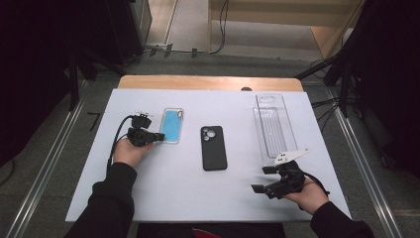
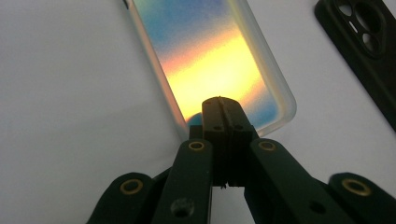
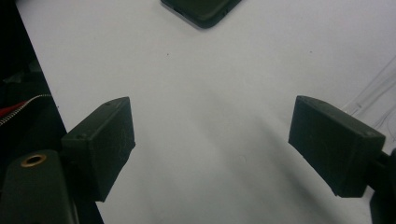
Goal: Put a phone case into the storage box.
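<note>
On bench [image 1: 163,193], left side: left claw [image 1: 159,136] pressed together at near edge of blue clear-rimmed phone case [image 1: 172,125], case lying flat, rim possibly pinched, cannot tell. Black phone case [image 1: 214,148] mid-bench. Right claw [image 1: 262,178] spread wide, holding nothing, beside clear tray [image 1: 271,126].

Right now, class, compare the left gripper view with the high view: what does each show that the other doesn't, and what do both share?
Left gripper view alone: the case's rainbow sheen, and the left gripper with its fingers shut at the blue phone case's near edge. High view alone: the clear tray, the right gripper open, both sleeves. Shared: the blue phone case, the black phone case and the white table.
</note>
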Available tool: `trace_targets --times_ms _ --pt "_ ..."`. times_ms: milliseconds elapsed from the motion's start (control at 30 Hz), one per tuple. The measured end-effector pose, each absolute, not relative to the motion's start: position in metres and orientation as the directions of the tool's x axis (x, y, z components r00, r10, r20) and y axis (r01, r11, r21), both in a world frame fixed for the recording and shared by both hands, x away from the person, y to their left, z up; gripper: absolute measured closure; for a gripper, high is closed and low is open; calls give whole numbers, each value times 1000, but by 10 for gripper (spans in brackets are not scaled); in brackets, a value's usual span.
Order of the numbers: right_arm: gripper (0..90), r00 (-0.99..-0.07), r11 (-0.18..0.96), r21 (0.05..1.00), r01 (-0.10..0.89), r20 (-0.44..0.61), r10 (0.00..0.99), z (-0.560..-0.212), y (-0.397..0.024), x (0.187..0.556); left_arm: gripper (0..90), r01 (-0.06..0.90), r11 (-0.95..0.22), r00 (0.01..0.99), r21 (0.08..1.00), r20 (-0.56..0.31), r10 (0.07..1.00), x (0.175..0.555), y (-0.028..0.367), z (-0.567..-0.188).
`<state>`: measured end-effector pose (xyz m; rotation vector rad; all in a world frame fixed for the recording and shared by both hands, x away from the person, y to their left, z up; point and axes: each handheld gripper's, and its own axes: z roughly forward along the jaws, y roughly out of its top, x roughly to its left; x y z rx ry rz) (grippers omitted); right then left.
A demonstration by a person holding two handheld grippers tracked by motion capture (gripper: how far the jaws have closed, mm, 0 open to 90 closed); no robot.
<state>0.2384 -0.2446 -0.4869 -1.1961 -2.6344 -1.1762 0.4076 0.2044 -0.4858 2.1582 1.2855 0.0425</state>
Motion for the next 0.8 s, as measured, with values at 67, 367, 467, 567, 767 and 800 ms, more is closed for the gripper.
trace_targets --times_ms 67,367,467,567,767,800 --pt "127 -706 423 628 653 304 639 -487 -245 238 898 787 -339 526 514 -274 805 405 207 -485" --pt "127 -705 424 625 656 304 641 -487 -244 238 897 800 -355 525 484 -277 805 393 224 -482" --pt "127 -705 425 624 656 304 641 -487 -244 238 897 804 -354 522 478 -281 805 389 229 -481" --pt "127 -705 426 624 655 303 641 -487 -244 238 897 807 -354 519 473 -283 806 386 234 -481" --pt "127 -704 426 623 656 303 642 -487 -245 238 897 814 -347 511 466 -290 809 379 245 -480" --pt "127 -704 426 623 656 303 642 -487 -245 238 897 812 -351 514 466 -288 808 378 247 -480"
